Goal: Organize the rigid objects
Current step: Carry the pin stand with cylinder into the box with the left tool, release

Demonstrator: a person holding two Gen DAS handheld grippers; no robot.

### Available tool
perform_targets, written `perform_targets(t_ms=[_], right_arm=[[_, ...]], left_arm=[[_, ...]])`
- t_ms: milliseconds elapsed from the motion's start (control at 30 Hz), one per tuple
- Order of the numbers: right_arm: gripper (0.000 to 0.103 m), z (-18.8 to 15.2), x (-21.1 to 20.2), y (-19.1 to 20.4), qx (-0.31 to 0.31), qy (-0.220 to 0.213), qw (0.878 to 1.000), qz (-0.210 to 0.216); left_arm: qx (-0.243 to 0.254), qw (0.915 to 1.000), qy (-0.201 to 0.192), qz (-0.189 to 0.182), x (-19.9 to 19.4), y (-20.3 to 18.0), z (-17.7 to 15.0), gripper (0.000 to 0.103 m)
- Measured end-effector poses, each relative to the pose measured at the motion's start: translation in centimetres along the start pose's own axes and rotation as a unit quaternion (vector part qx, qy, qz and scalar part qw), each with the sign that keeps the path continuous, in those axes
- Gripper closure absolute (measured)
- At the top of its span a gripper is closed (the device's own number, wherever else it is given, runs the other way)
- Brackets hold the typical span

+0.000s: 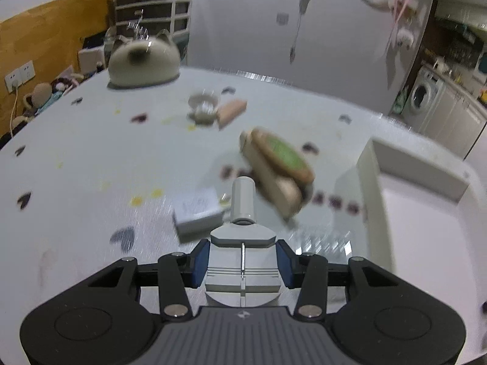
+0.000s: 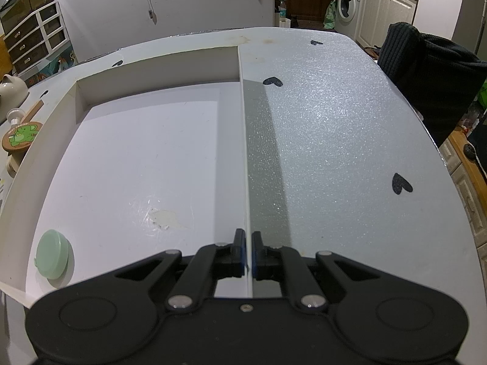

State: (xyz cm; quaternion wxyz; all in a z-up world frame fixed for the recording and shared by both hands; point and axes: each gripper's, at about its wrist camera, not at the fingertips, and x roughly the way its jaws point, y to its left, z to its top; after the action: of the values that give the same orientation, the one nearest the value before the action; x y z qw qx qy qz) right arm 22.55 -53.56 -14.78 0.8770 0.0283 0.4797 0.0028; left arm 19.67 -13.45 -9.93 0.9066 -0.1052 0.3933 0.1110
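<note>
My left gripper [image 1: 243, 262] is shut on a grey plastic tool [image 1: 243, 196] with a cylindrical knob at its front, and its blue pads [image 1: 201, 261] press the tool's body from both sides. The tool hangs above the table, and the view is blurred. Below and ahead lie a small white box [image 1: 197, 210] and a round wooden coaster with a green picture [image 1: 281, 153], which rests on a wooden block. My right gripper [image 2: 248, 243] is shut on the thin right wall [image 2: 243, 152] of the white tray [image 2: 79, 91]. A pale green round lid [image 2: 54, 254] lies in the tray's near left corner.
A cat-shaped ceramic pot [image 1: 143, 60] stands at the table's far left. A small glass piece [image 1: 202, 106] and a pinkish block [image 1: 231, 111] lie mid-table. The tray's corner [image 1: 374, 164] is to the right of the left gripper. A dark garment [image 2: 432, 70] hangs beyond the table's right edge.
</note>
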Motion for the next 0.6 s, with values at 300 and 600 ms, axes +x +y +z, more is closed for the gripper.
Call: perform_targets(t_ms=[300, 600], right_arm=[[0.097, 0.0, 0.0, -0.1, -0.003, 0.000, 1.000, 0.002], [0.098, 0.0, 0.0, -0.1, -0.002, 0.000, 1.000, 0.003]], left_arm=[[0.029, 0.9957, -0.033, -0.081, -2.0, -5.3, 3.1, 0.056], [0.054, 0.9831, 0.019, -0.174, -1.1, -11.9, 3.1, 0.056]])
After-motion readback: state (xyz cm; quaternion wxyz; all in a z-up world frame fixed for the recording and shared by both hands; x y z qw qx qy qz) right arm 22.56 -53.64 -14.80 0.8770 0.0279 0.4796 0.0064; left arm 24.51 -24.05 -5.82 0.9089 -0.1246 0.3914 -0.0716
